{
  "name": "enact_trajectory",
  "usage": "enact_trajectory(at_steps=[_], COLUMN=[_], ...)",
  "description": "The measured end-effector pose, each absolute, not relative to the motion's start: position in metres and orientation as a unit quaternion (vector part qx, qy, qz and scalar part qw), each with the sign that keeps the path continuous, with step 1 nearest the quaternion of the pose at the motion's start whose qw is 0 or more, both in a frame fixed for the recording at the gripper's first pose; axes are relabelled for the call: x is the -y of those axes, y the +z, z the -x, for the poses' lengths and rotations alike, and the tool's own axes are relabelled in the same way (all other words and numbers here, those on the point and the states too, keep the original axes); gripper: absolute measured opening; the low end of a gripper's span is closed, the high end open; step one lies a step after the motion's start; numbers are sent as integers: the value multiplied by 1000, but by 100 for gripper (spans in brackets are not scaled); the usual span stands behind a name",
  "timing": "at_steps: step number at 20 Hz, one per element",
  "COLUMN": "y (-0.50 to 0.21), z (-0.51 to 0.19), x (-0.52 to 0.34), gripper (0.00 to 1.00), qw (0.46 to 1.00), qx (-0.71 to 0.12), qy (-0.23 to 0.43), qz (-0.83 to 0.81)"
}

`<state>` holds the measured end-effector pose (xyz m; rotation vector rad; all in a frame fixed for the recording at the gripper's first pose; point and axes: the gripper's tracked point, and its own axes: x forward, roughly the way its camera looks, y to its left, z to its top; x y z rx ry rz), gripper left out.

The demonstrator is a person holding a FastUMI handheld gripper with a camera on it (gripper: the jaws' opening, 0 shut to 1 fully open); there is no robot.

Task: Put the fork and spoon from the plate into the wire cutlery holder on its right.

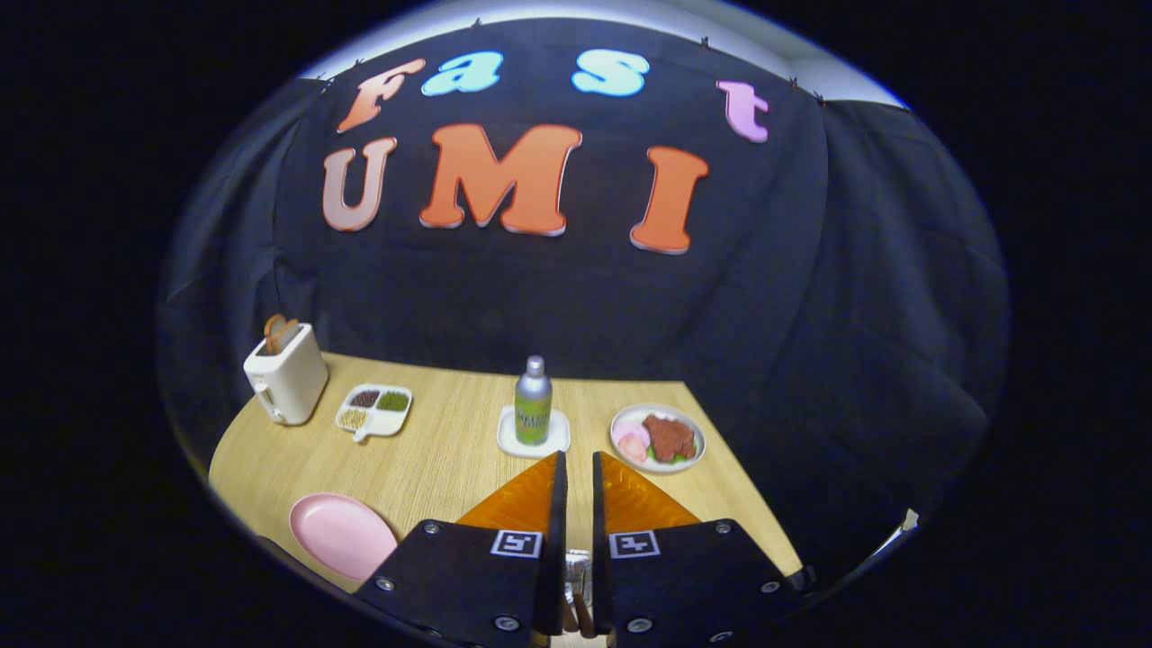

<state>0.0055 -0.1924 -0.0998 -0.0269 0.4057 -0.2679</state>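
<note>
My gripper (579,459) is held high above the wooden table (450,459), its fingers drawn close with only a narrow slit between them. Low in that slit, near the base of the fingers, a thin silvery cutlery piece (576,576) is pinched; I cannot tell whether it is the fork or the spoon. The pink plate (342,535) lies on the table to the left of the fingers, and its visible part is bare. The space below and right of the fingers is hidden by the gripper body.
Beyond the fingertips a metal bottle (533,400) stands on a white coaster (517,441). A plate of food (657,438) sits to its right. A white toaster (286,373) and a divided dish (373,409) are at the far left. The table's right edge slants close by.
</note>
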Motion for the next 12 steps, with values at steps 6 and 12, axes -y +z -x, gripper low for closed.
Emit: enact_trajectory(at_steps=[6, 12], y=[3, 42], z=[-16, -14], x=[162, 141], gripper=[25, 62], qw=[994, 997], qx=[-50, 22], qy=[-97, -72], qz=[9, 12])
